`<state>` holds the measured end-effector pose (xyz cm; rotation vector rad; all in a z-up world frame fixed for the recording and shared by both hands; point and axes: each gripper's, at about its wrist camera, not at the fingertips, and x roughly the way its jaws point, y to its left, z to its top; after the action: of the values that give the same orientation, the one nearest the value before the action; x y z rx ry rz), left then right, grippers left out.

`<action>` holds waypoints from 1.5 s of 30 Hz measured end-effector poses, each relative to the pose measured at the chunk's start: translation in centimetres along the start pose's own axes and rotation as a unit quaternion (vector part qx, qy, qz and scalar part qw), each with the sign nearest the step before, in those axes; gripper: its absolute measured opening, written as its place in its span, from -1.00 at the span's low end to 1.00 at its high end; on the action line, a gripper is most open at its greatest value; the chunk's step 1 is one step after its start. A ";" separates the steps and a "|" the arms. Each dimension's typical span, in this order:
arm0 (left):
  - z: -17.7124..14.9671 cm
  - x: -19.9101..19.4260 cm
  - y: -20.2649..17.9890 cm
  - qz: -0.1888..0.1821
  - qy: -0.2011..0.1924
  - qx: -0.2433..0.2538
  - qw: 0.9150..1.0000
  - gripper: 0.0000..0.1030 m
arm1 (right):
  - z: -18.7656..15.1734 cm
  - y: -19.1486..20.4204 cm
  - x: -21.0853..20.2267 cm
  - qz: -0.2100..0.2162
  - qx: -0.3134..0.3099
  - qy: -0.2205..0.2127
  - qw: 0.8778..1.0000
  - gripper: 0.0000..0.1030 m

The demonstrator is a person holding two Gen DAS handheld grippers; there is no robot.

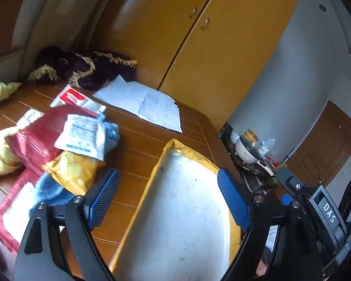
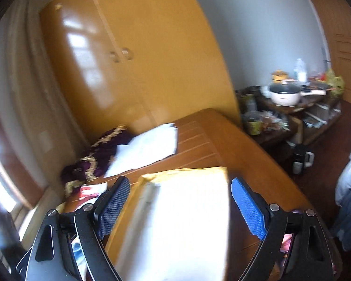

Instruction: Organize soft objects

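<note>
A flat white package with yellow taped edges [image 1: 182, 201] lies on the wooden table [image 1: 138, 154]. My left gripper [image 1: 168, 180] hovers over its near end, open, blue pads wide apart and nothing between them. The same package [image 2: 189, 210] fills the gap under my right gripper [image 2: 180, 187], which is also open and empty. Left of the package sits a pile of soft packets: a red pouch [image 1: 42, 133], a white packet [image 1: 82, 135], a yellow packet [image 1: 74, 171] and blue cloth [image 1: 46, 189]. A yellow cloth [image 1: 0, 159] lies at the far left.
A purple fringed cloth [image 1: 82, 68] and white papers [image 1: 142, 103] lie at the table's back, against a yellow wardrobe [image 1: 199, 46]. Past the table's right edge stands a low stand with a white pot [image 2: 284, 94] and jars. A black housing marked DAS [image 1: 325, 210] shows at the right.
</note>
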<state>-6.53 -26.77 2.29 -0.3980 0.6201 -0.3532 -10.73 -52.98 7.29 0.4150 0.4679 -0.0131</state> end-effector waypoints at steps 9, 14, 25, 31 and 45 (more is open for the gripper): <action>2.9 -5.6 8.6 0.116 0.013 -0.023 0.993 0.67 | -5.5 10.4 3.9 0.215 -0.029 0.114 0.970 0.77; 2.0 -8.6 14.4 0.153 0.023 -0.030 0.987 0.66 | -9.6 15.2 5.6 0.277 -0.041 0.195 0.940 0.77; 0.9 -9.8 19.0 0.184 0.051 -0.018 0.981 0.66 | -14.4 17.4 9.5 0.182 -0.085 0.305 0.931 0.70; -0.2 -9.5 18.3 0.160 0.088 0.007 0.983 0.66 | -14.0 15.6 8.3 0.164 -0.075 0.305 0.935 0.71; -3.8 -9.3 16.8 0.113 0.204 0.103 0.967 0.66 | -14.0 15.6 6.7 0.135 -0.079 0.292 0.944 0.70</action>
<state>-12.60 -9.17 -3.71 -0.0493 1.0111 -0.2790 -9.15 -32.64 -0.98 0.3177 0.9863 0.4219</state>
